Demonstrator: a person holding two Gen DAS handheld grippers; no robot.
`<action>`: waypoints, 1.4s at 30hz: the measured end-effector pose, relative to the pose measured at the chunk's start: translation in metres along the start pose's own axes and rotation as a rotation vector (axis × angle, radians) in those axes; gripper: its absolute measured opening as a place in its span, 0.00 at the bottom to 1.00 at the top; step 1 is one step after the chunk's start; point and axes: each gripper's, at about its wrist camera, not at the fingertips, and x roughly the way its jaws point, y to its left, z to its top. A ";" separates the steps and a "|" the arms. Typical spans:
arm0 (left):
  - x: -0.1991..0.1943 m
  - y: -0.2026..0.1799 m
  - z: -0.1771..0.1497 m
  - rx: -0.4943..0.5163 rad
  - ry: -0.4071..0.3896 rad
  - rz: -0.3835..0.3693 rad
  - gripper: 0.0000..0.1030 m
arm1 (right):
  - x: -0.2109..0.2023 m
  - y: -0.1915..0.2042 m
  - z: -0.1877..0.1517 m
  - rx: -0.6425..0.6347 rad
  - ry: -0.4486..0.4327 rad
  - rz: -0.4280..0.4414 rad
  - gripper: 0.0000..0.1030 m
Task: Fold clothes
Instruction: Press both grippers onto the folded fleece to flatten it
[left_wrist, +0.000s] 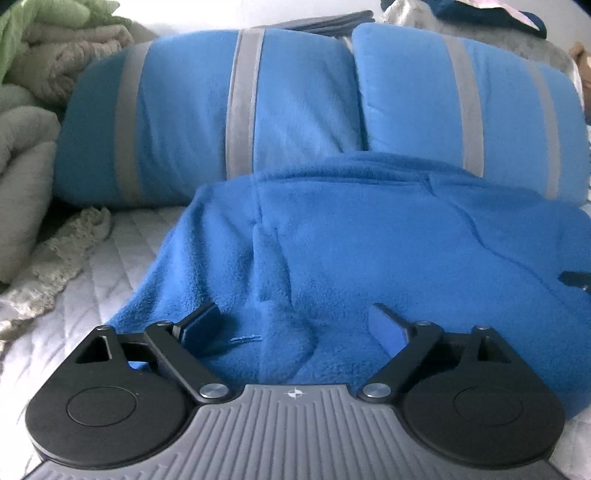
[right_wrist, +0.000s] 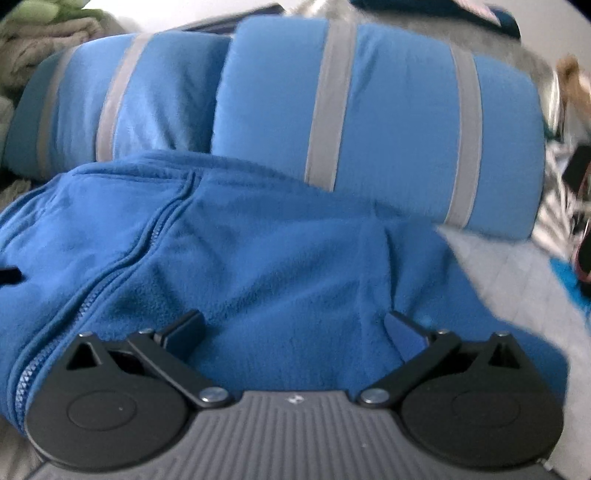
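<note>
White quilted bedspread (left_wrist: 110, 258) is what everything's sitting on, with daylight washing out the wall behind.

My left gripper (left_wrist: 300, 325) has its jaws spread wide, nothing pinched between them. It's low over the near edge of the blue fleece jacket (left_wrist: 369, 240), and a little ridge of fleece bunches up between the two fingers, though neither pad looks closed on it. My right gripper (right_wrist: 295, 328) is the same deal: jaws wide apart, holding nothing, hovering low over the jacket (right_wrist: 277, 258) on its other half. Whether the pads are actually touching the fabric, I can't tell from here.

The jacket lies spread out across the middle of the bedspread, front up, with its zipper (right_wrist: 110, 273) running from the near left up toward the collar in the right camera's view. On the left side the jacket's edge stops short and bare quilt shows beside it; same on the right (right_wrist: 517, 266).

Right behind the jacket, along the far edge of the bed, two blue pillows with grey stripes sit side by side, touching each other: left pillow (left_wrist: 207, 110), right pillow (left_wrist: 461, 107). The jacket's top edge butts up against them.

Off in the far left corner there's a pile of beige blankets (left_wrist: 26, 147) with something green (left_wrist: 55, 18) on top.
</note>
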 end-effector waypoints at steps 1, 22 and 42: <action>0.001 0.001 0.000 -0.006 0.002 -0.005 0.87 | 0.003 0.000 0.000 0.008 0.009 0.001 0.98; -0.081 -0.030 0.000 0.145 -0.253 0.037 0.86 | -0.053 0.005 0.009 0.017 -0.119 -0.010 0.99; -0.062 -0.039 -0.021 0.137 -0.143 -0.034 0.86 | -0.054 0.023 -0.012 -0.088 -0.029 0.001 0.99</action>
